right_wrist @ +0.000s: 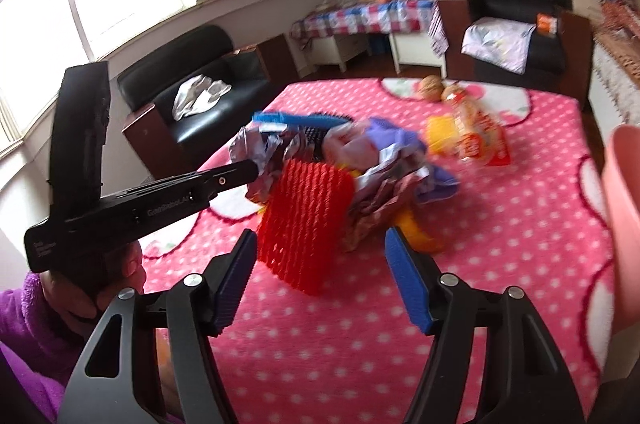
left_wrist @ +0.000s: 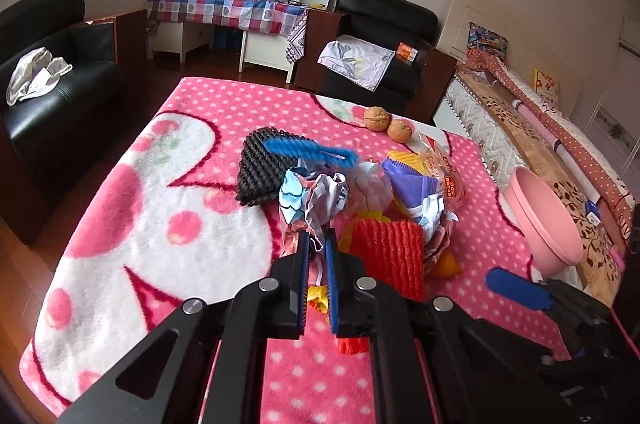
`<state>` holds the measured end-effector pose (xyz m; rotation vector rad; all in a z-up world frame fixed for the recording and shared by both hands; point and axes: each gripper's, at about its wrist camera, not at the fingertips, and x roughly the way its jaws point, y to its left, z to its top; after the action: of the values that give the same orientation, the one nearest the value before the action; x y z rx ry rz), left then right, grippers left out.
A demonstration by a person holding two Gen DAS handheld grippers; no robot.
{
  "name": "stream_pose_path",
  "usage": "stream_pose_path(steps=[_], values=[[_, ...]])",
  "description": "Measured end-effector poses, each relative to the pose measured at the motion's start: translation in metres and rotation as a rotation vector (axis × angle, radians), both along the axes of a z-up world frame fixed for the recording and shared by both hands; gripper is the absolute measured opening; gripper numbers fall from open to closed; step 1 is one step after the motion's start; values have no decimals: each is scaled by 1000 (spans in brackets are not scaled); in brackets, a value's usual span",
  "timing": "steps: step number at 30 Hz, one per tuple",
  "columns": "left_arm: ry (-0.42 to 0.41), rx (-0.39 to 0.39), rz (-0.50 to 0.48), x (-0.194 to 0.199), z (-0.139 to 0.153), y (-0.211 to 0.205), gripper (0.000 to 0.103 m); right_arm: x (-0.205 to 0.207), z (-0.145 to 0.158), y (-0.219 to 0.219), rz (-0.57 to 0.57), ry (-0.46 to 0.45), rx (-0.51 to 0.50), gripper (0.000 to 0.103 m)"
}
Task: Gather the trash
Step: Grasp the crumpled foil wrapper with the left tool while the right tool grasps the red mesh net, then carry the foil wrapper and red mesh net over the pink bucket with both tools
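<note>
left hand-held gripper [left_wrist: 316, 244] pinches the crumpled wrapper [left_wrist: 320, 200] by a thin edge — it may tear or slip; right hand-held gripper [right_wrist: 320, 264] gapes near red foam net [right_wrist: 308, 220].

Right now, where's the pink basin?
In the left wrist view the pink basin sits at the right edge of the pink dotted blanket, right of the trash pile; the right wrist view shows only its rim at far right.
</note>
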<state>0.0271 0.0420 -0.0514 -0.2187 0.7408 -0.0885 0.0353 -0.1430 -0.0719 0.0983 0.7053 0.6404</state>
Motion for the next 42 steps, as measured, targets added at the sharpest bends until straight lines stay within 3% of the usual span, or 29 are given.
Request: stream_pose_path(steps=[5, 8, 15, 28, 42], values=[[-1, -19, -15, -5, -1, 3, 7, 13, -13, 11, 9, 89, -9, 59], [-2, -29, -20, -7, -2, 4, 7, 21, -20, 17, 13, 144, -3, 49], [-11, -40, -18, -13, 3, 11, 6, 26, -31, 27, 30, 201, -20, 14], [-64, -42, -73, -37, 31, 4, 6, 9, -3, -9, -10, 109, 11, 12], [-125, -53, -199, -34, 67, -49, 6, 6, 15, -72, -175, 27, 85, 12]])
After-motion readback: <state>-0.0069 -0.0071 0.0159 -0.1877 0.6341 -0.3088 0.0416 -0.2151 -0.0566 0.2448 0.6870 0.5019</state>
